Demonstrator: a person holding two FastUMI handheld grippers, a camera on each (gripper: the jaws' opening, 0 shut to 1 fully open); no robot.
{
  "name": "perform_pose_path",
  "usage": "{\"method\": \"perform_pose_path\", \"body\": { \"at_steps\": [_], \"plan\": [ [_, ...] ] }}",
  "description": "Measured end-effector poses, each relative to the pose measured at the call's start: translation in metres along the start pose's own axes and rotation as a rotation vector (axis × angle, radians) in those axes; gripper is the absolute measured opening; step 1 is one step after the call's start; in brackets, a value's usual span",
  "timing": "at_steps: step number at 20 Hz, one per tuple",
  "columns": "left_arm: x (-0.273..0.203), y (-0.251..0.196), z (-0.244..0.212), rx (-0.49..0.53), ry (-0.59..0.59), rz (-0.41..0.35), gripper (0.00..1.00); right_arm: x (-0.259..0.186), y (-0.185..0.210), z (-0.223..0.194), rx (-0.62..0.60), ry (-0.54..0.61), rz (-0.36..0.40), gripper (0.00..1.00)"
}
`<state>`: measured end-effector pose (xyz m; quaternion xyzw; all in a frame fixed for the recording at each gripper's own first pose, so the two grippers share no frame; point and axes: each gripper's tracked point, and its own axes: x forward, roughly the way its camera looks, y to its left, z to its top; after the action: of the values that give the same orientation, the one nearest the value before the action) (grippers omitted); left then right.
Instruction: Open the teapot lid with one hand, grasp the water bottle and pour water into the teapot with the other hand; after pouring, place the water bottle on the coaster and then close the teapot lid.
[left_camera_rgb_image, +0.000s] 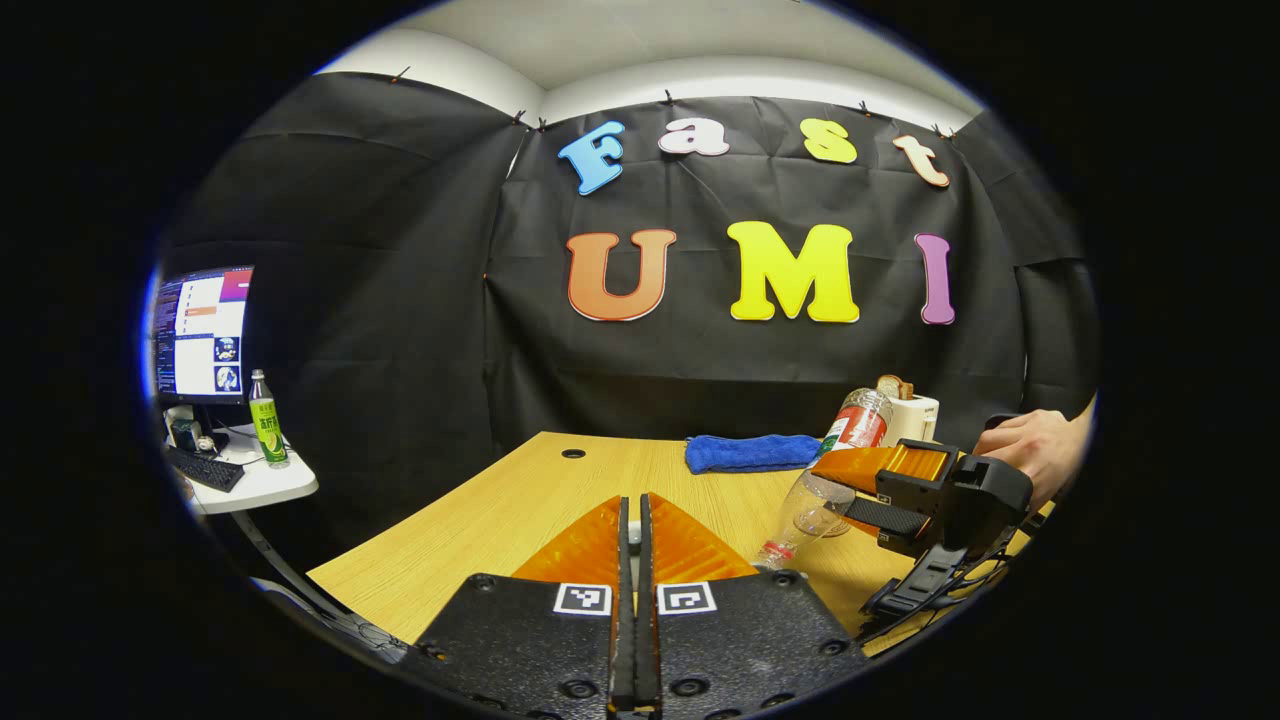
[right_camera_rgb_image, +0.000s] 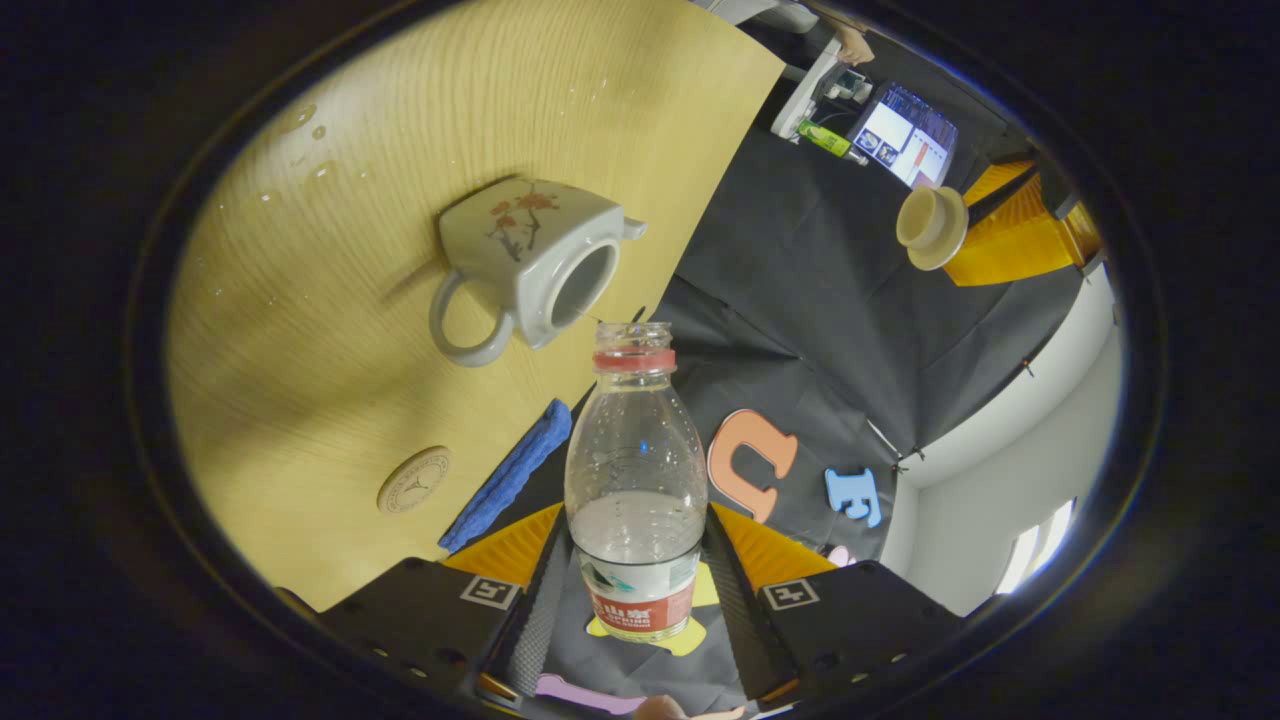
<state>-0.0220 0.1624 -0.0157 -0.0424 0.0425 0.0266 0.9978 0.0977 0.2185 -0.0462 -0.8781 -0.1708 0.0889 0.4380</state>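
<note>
My right gripper (right_camera_rgb_image: 635, 535) is shut on the clear water bottle (right_camera_rgb_image: 635, 470), which is uncapped, partly filled and tipped with its mouth toward the open white teapot (right_camera_rgb_image: 530, 260) on the wooden table. A thin thread of water runs from the mouth toward the opening. The round coaster (right_camera_rgb_image: 415, 480) lies on the table near the bottle. Farther off, my left gripper (right_camera_rgb_image: 965, 235) holds the teapot lid (right_camera_rgb_image: 930, 228) in the air. In the left gripper view my left gripper (left_camera_rgb_image: 632, 515) stands shut, and the right gripper (left_camera_rgb_image: 900, 490) tilts the bottle (left_camera_rgb_image: 830, 480) mouth down, with a hand (left_camera_rgb_image: 1035, 450) behind it.
A blue cloth (left_camera_rgb_image: 750, 452) lies at the table's far edge, with a white appliance (left_camera_rgb_image: 912, 412) to its right. Water drops (right_camera_rgb_image: 300, 125) dot the table beyond the teapot. A side table (left_camera_rgb_image: 255, 480) at the left carries a monitor, a keyboard and a green bottle (left_camera_rgb_image: 267, 420).
</note>
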Motion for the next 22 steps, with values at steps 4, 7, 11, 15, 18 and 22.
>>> {"method": "perform_pose_path", "body": {
  "at_steps": [4,7,11,15,18,22],
  "plan": [
    [0.001,0.000,0.001,-0.001,-0.001,0.002,0.03,0.000,0.001,-0.001,0.002,0.002,0.003,0.73],
    [0.000,0.001,0.000,-0.002,-0.002,0.003,0.03,0.000,0.002,-0.001,0.010,0.004,0.004,0.73],
    [0.000,0.003,0.002,-0.004,-0.005,0.008,0.03,0.001,0.015,-0.003,0.113,0.003,0.050,0.73],
    [-0.001,0.005,0.003,-0.012,-0.011,0.006,0.03,-0.004,0.041,-0.011,0.398,0.029,0.167,0.73],
    [-0.001,0.003,0.004,-0.010,-0.010,0.006,0.03,-0.010,0.048,-0.028,0.646,0.071,0.199,0.74],
    [0.002,-0.006,-0.001,-0.002,0.002,-0.006,0.03,-0.009,0.052,-0.058,1.083,0.139,0.217,0.73]
  ]
}}
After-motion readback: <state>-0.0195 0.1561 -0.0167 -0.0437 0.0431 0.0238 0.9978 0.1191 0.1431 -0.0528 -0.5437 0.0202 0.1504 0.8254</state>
